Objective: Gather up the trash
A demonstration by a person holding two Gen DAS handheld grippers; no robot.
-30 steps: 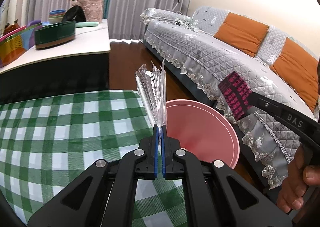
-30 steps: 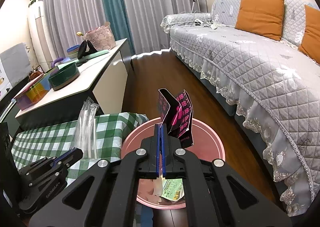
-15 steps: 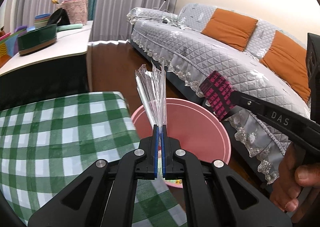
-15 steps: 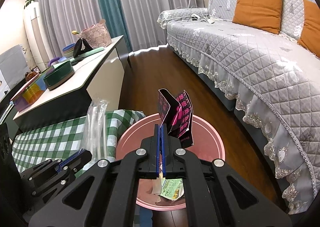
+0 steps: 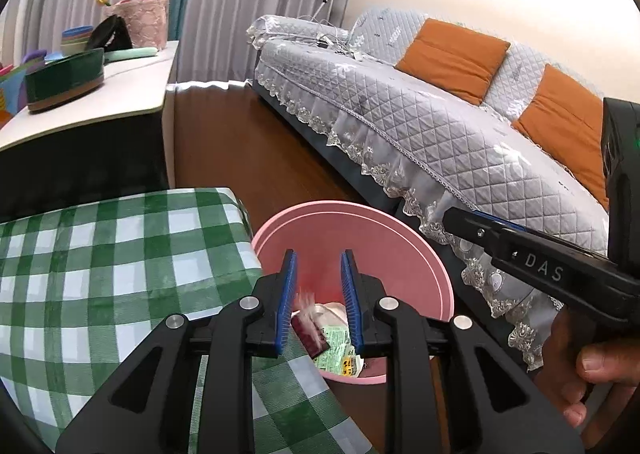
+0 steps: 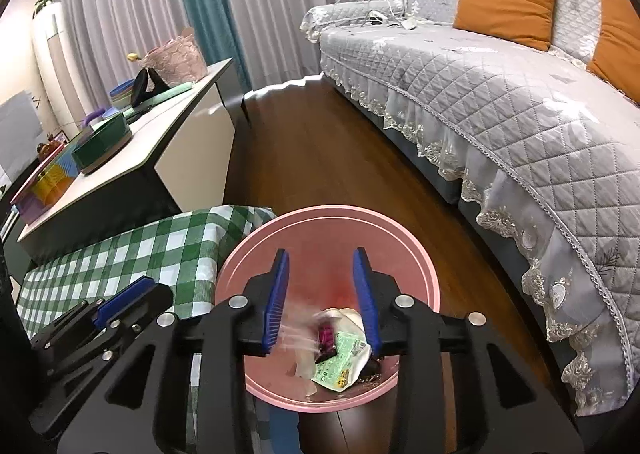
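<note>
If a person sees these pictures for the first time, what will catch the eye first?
First, the round pink plastic bin on the wooden floor, with wrappers lying at its bottom. Both the left gripper and the right gripper hang open above it, nothing between their jaws, which have just been opening. Beside it lies a green checked tablecloth.

Bin (image 6: 420,254) between checked table (image 6: 160,246) and sofa (image 6: 520,102); wrappers (image 6: 340,350), seemingly, inside.

A home living room: quilted sofa (image 6: 500,94), orange cushions (image 6: 504,0), long curtains (image 6: 132,10).
</note>
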